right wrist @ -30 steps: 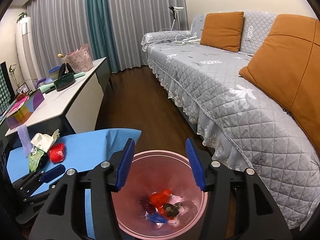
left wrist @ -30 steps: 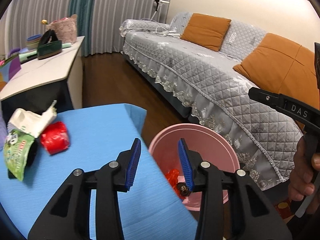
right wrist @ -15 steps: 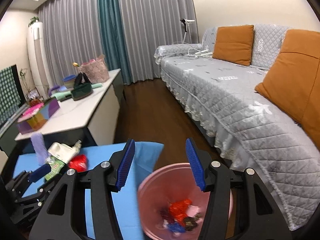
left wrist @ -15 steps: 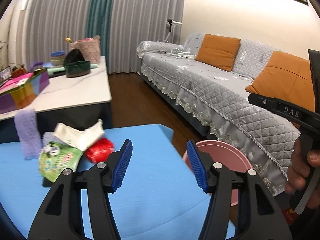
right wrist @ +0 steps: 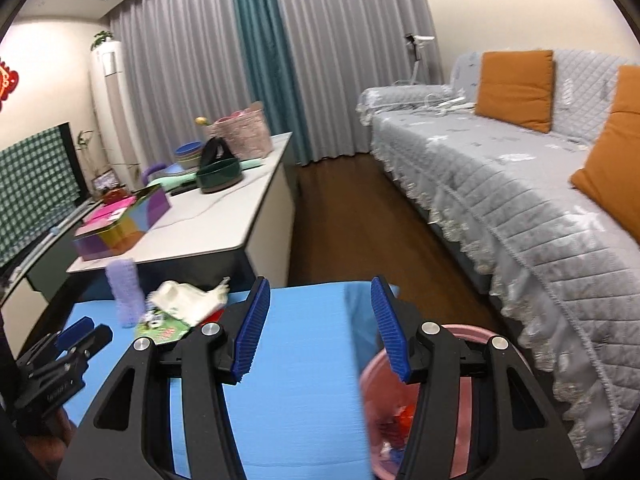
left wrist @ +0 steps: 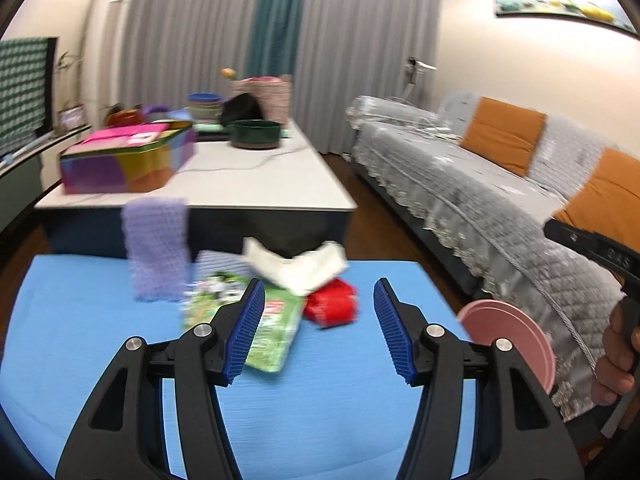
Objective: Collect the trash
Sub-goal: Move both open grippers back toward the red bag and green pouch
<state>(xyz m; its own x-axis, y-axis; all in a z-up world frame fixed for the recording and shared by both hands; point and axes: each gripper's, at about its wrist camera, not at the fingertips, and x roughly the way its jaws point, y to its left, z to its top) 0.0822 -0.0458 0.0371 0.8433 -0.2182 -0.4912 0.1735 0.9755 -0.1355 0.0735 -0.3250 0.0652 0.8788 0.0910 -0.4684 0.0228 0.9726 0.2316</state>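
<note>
On the blue table (left wrist: 312,408) lies a pile of trash: a red crumpled wrapper (left wrist: 331,307), a green snack packet (left wrist: 272,328) and a white crumpled carton (left wrist: 296,266). A purple textured cup (left wrist: 156,248) stands left of them. My left gripper (left wrist: 318,328) hovers open just short of the pile, nothing between its blue pads. My right gripper (right wrist: 318,330) is open and empty over the table's right edge, beside the pink bin (right wrist: 384,404) that holds several wrappers. The same pile (right wrist: 180,308) shows at the left in the right wrist view. The left gripper's blue tips (right wrist: 76,330) show there too.
A white low table (left wrist: 248,184) behind carries a colourful box (left wrist: 128,156), a green bowl (left wrist: 256,132) and a pink basket (left wrist: 264,96). A grey quilted sofa (left wrist: 480,196) with orange cushions lines the right. Dark wood floor runs between. A hand (left wrist: 616,360) holds the right gripper.
Both grippers swung left, away from the pink bin toward the trash pile. The left jaws widened after the first frame; the pile now sits right ahead of them.
</note>
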